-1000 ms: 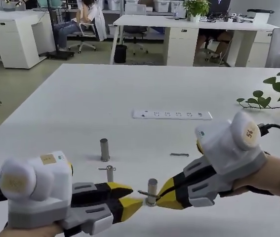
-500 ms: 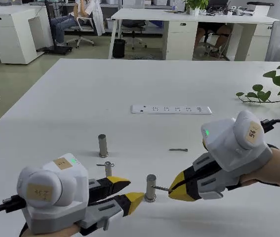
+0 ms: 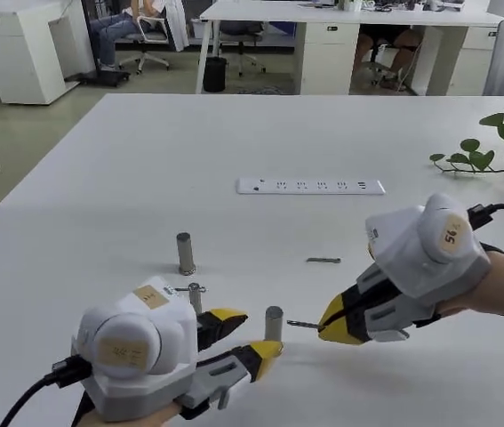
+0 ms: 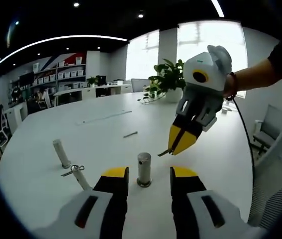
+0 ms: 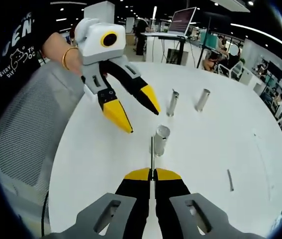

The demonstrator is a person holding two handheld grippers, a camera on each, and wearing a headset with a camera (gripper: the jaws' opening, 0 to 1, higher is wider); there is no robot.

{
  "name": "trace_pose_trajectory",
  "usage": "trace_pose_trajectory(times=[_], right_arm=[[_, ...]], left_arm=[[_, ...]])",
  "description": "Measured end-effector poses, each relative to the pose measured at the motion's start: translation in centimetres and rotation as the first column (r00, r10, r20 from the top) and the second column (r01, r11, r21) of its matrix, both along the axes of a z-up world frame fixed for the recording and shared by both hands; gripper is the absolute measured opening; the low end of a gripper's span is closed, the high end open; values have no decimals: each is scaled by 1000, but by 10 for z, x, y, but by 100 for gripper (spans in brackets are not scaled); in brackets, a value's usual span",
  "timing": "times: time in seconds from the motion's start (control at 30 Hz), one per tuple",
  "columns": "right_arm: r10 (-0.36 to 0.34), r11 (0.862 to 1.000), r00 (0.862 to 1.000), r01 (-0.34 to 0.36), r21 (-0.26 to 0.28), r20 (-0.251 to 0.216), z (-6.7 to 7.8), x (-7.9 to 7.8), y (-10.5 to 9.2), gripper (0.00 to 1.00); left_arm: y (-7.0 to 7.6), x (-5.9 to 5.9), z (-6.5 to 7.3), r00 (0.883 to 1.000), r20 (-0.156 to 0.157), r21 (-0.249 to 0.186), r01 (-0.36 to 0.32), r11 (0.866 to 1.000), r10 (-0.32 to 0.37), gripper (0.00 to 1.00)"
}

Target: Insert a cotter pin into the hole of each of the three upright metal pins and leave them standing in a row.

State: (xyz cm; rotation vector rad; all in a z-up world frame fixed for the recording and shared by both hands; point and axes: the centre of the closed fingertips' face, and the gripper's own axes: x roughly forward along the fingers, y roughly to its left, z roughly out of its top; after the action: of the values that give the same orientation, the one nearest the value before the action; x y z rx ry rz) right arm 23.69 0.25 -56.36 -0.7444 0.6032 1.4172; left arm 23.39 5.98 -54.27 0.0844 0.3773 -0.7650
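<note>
Right gripper (image 3: 324,327) withdrawn, three metal pins (image 3: 184,253) (image 3: 196,300) (image 3: 274,322), three cotter pins (image 3: 301,325) (image 3: 323,261) (image 3: 186,288)

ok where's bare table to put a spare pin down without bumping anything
Bare: the table beyond the power strip, and its left side, left of the far pin. Also the band between the power strip and the loose cotter pin. Crowded: the near edge, where the left tongs and right tongs flank the near pin beside the middle pin.
</note>
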Motion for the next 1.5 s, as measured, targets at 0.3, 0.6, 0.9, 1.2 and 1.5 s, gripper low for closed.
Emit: trace_pose_trajectory(times=[0.3, 0.6, 0.9, 1.2, 1.5], right_arm=[[10, 1000, 1000, -10, -8, 15, -5, 10, -2, 0], [26, 1000, 999, -25, -9, 21, -9, 15, -2, 0], [40, 999, 999, -41, 9, 25, -9, 17, 0, 0], [57, 998, 998, -58, 18, 28, -8, 18, 3, 0], [79, 997, 996, -80, 14, 42, -7, 17, 8, 0]], left_arm=[[-3, 7, -13, 1000, -26, 17, -10, 1000, 10, 40], [-9, 11, -21, 1000, -31, 32, -4, 999, 5, 45], [-17, 17, -23, 1000, -28, 10, 2, 1000, -2, 37], [-19, 24, -28, 1000, -29, 17, -7, 1000, 7, 23], [-15, 28, -36, 997, -68, 3, -29, 1000, 29, 13]])
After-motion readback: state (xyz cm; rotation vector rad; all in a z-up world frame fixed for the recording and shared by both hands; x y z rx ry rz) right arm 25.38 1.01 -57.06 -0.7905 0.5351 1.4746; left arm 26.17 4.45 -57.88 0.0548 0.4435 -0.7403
